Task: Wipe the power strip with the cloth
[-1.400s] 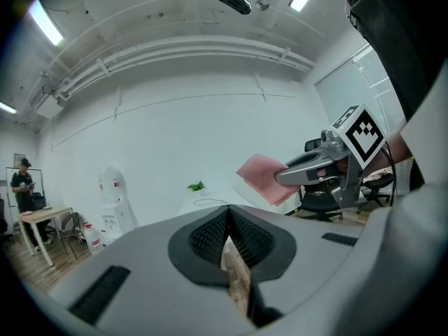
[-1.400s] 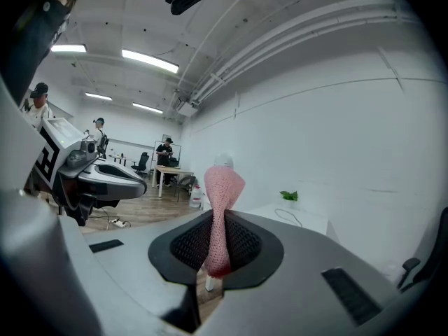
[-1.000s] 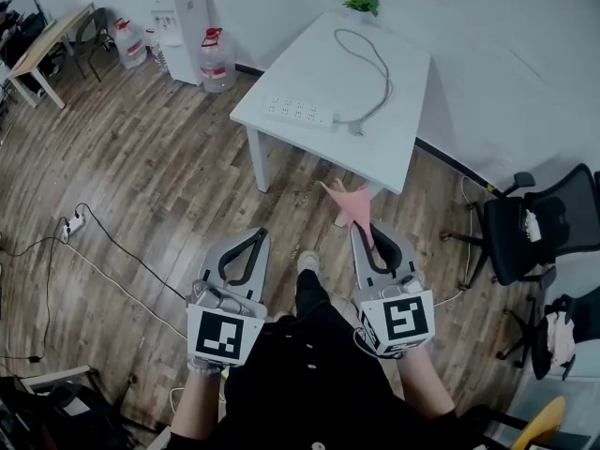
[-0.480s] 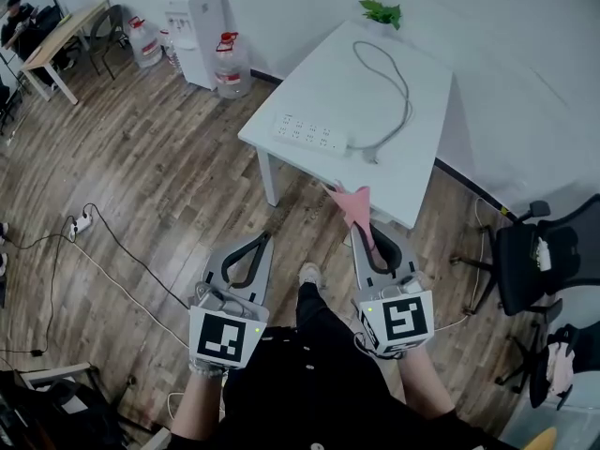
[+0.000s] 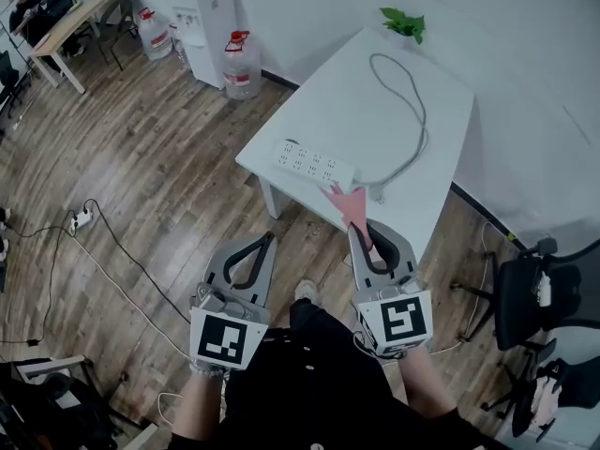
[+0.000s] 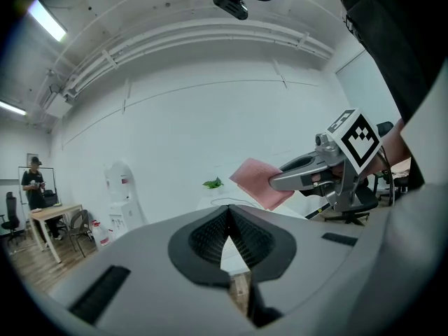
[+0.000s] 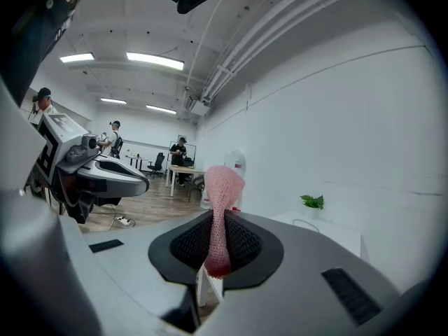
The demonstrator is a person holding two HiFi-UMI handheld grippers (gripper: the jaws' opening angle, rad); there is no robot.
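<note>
A white power strip (image 5: 314,165) lies near the front edge of a white table (image 5: 375,129), its grey cable (image 5: 406,90) looping toward the back. My right gripper (image 5: 354,229) is shut on a pink cloth (image 5: 349,203), held in the air with the cloth's tip over the table's near edge, just right of the strip. In the right gripper view the cloth (image 7: 222,201) stands up pinched between the jaws. My left gripper (image 5: 270,238) is shut and holds nothing; it hangs over the floor, short of the table. In the left gripper view its jaws meet (image 6: 227,214).
A small green plant (image 5: 404,22) sits at the table's far corner. A water dispenser (image 5: 208,15) and a water bottle (image 5: 242,64) stand by the wall. Another power strip with cords (image 5: 79,219) lies on the wood floor at left. Black office chairs (image 5: 544,293) stand at right.
The table has come nearer in the head view over the second. The pink cloth's tip has gone from over the floor to over the table's front edge. Both grippers stay shut.
</note>
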